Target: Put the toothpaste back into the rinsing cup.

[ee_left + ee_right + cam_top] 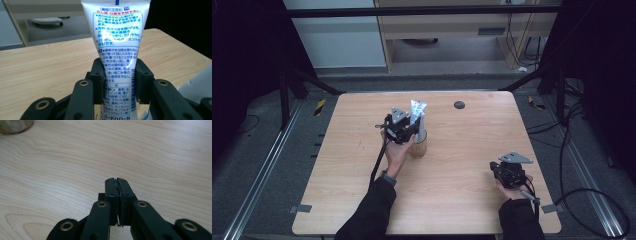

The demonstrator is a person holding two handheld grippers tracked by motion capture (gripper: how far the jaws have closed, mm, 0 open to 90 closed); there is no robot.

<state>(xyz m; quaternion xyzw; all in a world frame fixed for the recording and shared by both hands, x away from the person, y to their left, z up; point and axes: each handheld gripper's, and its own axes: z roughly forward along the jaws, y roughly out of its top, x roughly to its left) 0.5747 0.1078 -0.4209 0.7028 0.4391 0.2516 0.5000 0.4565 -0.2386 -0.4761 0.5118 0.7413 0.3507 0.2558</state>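
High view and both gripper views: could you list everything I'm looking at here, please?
table: one, light wood, centre of the high view
cup: one, amber see-through, on the table left of the middle
tube: one, white with blue and red print, standing upright in the cup
disc: one, black, on the table near its far edge
striped tape: two pieces, yellow and black, on the floor either side of the table
cables: several, black, on the floor at right
left gripper: one, black, jaws on either side of the tube
right gripper: one, black, jaws shut and empty, low over the table's right front
hands: two, dark sleeves, one holding each gripper
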